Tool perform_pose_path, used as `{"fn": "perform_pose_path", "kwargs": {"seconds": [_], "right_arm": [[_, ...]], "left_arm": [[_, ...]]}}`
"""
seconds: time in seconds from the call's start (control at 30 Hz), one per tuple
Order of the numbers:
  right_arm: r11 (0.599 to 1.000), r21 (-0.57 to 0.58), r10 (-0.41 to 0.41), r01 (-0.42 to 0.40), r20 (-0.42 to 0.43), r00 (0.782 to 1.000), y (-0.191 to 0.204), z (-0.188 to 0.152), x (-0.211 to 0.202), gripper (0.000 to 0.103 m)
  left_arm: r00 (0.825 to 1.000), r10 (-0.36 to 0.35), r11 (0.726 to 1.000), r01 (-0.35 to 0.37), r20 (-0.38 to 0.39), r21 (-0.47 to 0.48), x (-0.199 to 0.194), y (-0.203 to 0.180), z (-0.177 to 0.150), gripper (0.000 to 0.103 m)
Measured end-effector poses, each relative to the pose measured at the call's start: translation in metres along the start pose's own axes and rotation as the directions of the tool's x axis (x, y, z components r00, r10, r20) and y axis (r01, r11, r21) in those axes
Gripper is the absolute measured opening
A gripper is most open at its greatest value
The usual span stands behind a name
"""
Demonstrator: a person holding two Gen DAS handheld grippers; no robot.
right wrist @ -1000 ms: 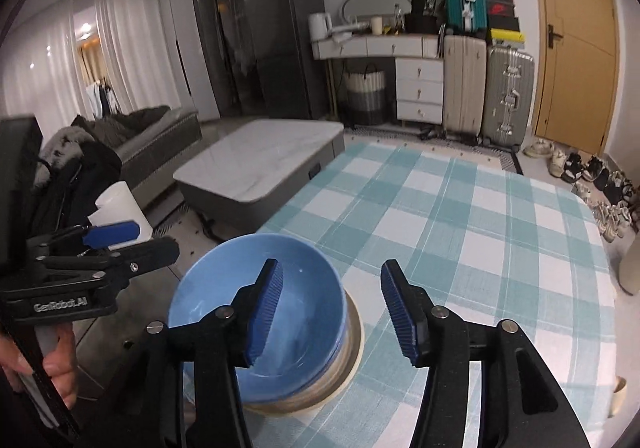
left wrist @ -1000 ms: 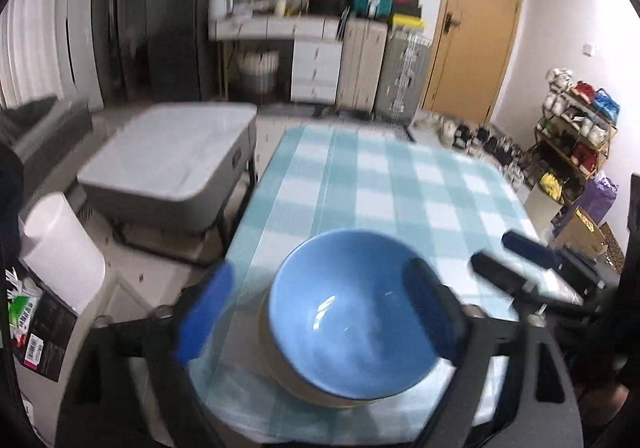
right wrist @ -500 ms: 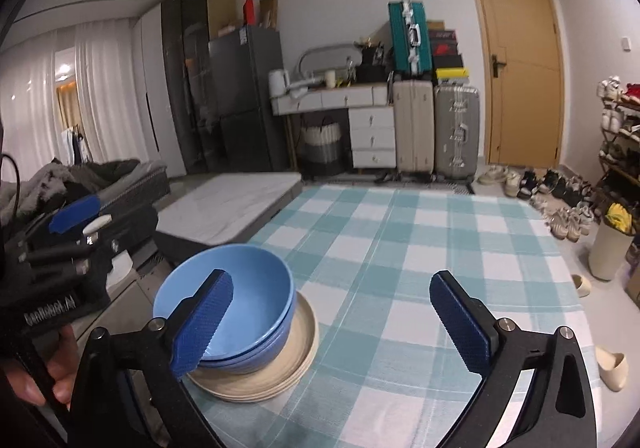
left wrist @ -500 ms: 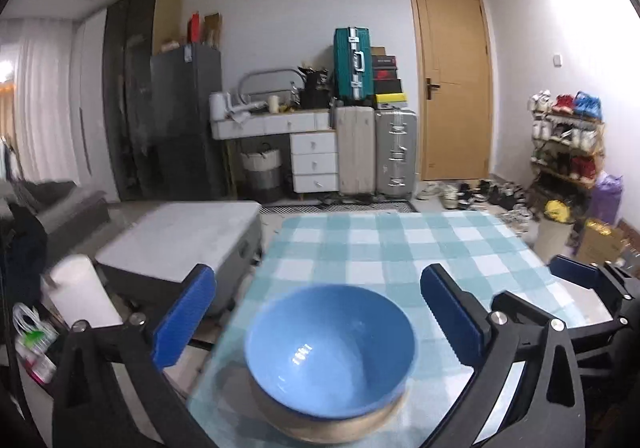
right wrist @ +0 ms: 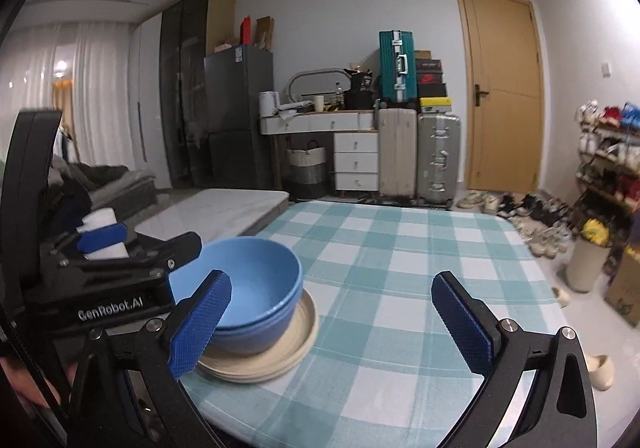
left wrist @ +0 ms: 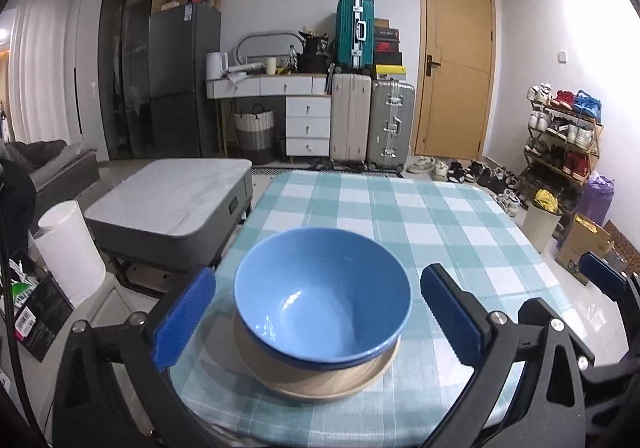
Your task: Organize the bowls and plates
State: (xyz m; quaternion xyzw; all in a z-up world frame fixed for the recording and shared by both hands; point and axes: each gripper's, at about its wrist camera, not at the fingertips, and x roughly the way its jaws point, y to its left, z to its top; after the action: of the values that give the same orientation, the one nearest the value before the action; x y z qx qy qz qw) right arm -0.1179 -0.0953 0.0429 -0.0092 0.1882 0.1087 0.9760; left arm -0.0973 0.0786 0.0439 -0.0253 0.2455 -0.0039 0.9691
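Blue bowls (left wrist: 322, 300) are stacked on cream plates (left wrist: 320, 380) near the front left corner of the checked table (left wrist: 420, 216). My left gripper (left wrist: 318, 320) is open and empty, its pads apart on either side of the stack without touching it. The stack also shows in the right wrist view, bowls (right wrist: 248, 288) on plates (right wrist: 280, 352). My right gripper (right wrist: 332, 324) is open and empty, held to the right of the stack above the cloth. The left gripper's body (right wrist: 108, 280) shows at the left of that view.
A grey coffee table (left wrist: 172, 200) stands left of the table, with a white paper roll (left wrist: 70, 244) on the floor side. Suitcases (left wrist: 370, 120), a drawer unit, a fridge and a door line the far wall. A shoe rack (left wrist: 564, 136) stands at the right.
Both grippers have opened wide and drawn back and up from the bowl stack. The right gripper's left pad, inside the bowl a second ago, is now outside it. The stack has not moved.
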Motion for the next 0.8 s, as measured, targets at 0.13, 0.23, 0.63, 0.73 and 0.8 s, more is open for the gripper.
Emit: {"fn": "perform_pose_path", "kwargs": {"seconds": [0.13, 0.23, 0.63, 0.73, 0.8], "right_arm": [[0.999, 0.022, -0.046, 0.046, 0.004, 0.999, 0.006, -0.008, -0.005, 0.102], [0.999, 0.025, -0.043, 0.044, -0.013, 0.999, 0.009, -0.012, -0.003, 0.102], [0.997, 0.025, -0.076, 0.077, -0.018, 0.997, 0.008, -0.014, -0.001, 0.102], [0.996, 0.030, -0.086, 0.086, -0.019, 0.996, 0.006, -0.015, -0.002, 0.102], [0.994, 0.040, -0.097, 0.098, -0.027, 0.995, 0.003, -0.016, 0.000, 0.102]], "left_arm": [[1.000, -0.007, 1.000, 0.007, -0.009, -0.012, -0.002, 0.001, -0.004, 0.103], [1.000, -0.016, 1.000, 0.016, -0.025, -0.003, -0.002, -0.002, -0.009, 0.103], [1.000, -0.012, 1.000, 0.012, -0.025, 0.013, -0.005, -0.010, -0.009, 0.103], [1.000, 0.005, 1.000, -0.004, -0.020, 0.023, -0.005, -0.011, -0.009, 0.103], [1.000, 0.009, 1.000, -0.009, -0.021, 0.024, -0.005, -0.011, -0.010, 0.103]]}}
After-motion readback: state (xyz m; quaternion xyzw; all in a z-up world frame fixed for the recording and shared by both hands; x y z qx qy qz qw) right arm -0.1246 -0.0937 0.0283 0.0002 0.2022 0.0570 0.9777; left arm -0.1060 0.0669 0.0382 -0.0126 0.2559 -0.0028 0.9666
